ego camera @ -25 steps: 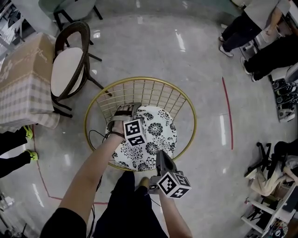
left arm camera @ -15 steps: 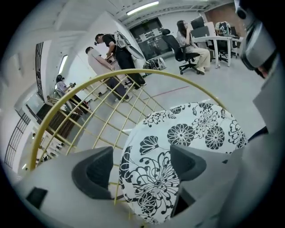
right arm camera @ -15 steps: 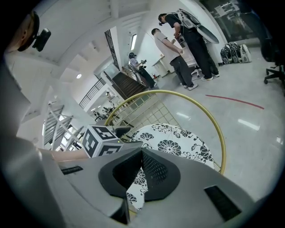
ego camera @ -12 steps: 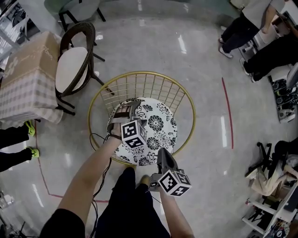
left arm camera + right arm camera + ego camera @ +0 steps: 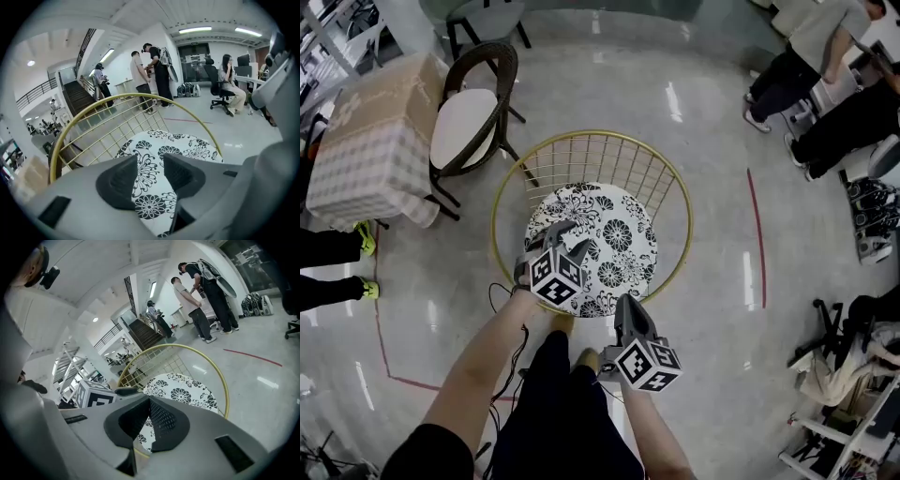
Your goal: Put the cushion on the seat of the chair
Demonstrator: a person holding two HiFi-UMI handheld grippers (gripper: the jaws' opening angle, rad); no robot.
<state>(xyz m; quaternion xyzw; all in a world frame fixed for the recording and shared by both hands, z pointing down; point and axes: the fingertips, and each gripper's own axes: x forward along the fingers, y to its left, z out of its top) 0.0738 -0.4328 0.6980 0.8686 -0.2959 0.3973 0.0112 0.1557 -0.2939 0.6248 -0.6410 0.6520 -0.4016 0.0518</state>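
The round white cushion with black flower print [image 5: 605,234] lies flat on the seat of the gold wire chair [image 5: 682,220]. My left gripper [image 5: 563,236] hovers over the cushion's near left edge, lifted off it. Its jaws are closing and nothing is between them; in the left gripper view the cushion [image 5: 183,143] shows through the gap of the left gripper [image 5: 150,160]. My right gripper [image 5: 627,307] hangs just outside the chair's near rim, shut and empty. In the right gripper view the right gripper [image 5: 149,400] points at the cushion [image 5: 187,392] and the gold rim [image 5: 224,380].
A dark wicker chair with a pale seat pad [image 5: 464,127] stands at the upper left, beside a table with a checked cloth [image 5: 366,150]. A red floor line [image 5: 759,234] runs on the right. People stand at the upper right [image 5: 806,56]. A cable [image 5: 500,292] lies by the chair.
My left gripper has drawn back from the cushion's left part toward me, risen and rolled. The cushion stays flat on the seat. My right gripper has shifted a little.
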